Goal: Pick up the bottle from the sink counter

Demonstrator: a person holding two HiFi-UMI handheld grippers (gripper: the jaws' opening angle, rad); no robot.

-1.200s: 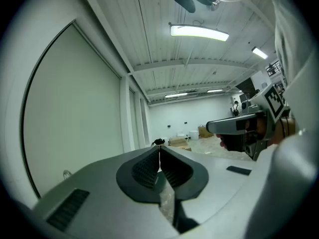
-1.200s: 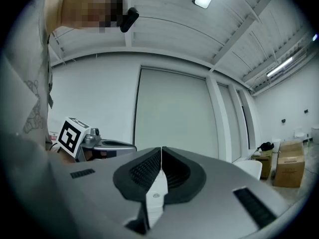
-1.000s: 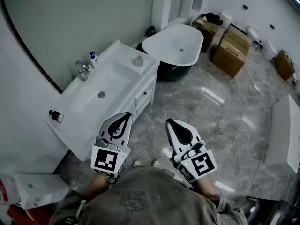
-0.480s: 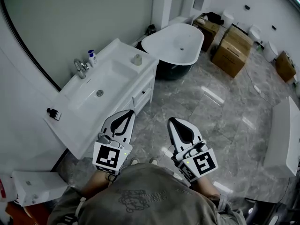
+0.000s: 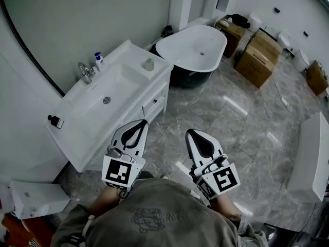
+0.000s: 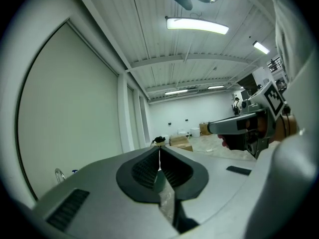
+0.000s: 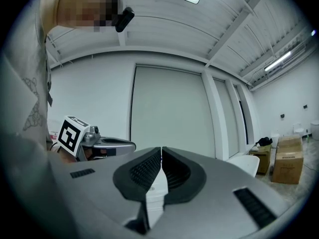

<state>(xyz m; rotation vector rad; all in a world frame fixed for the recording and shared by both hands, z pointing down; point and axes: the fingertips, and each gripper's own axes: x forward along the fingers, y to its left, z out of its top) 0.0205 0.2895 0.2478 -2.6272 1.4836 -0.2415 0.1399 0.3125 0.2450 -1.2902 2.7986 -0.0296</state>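
Observation:
A small white bottle (image 5: 97, 60) with a blue pump top stands at the back of the white sink counter (image 5: 134, 84), beside the chrome faucet (image 5: 85, 72). Both grippers hang over the floor in front of the counter, well short of the bottle. My left gripper (image 5: 141, 122) is shut and empty, its tip near the counter's front edge. My right gripper (image 5: 189, 132) is shut and empty too, further right. In the left gripper view the jaws (image 6: 159, 149) meet with nothing between them, and the bottle's blue top (image 6: 75, 172) peeks over the gripper body. The right gripper view shows its jaws (image 7: 161, 148) pressed together.
A small jar (image 5: 148, 64) sits at the counter's right end and a black object (image 5: 53, 120) at its left end. A white bathtub (image 5: 193, 48) stands beyond the counter. Cardboard boxes (image 5: 260, 58) lie at the back right, on the marble floor (image 5: 247, 117).
The counter has drifted left and up in the head view. Both grippers sit slightly lower in the view and stay shut and empty.

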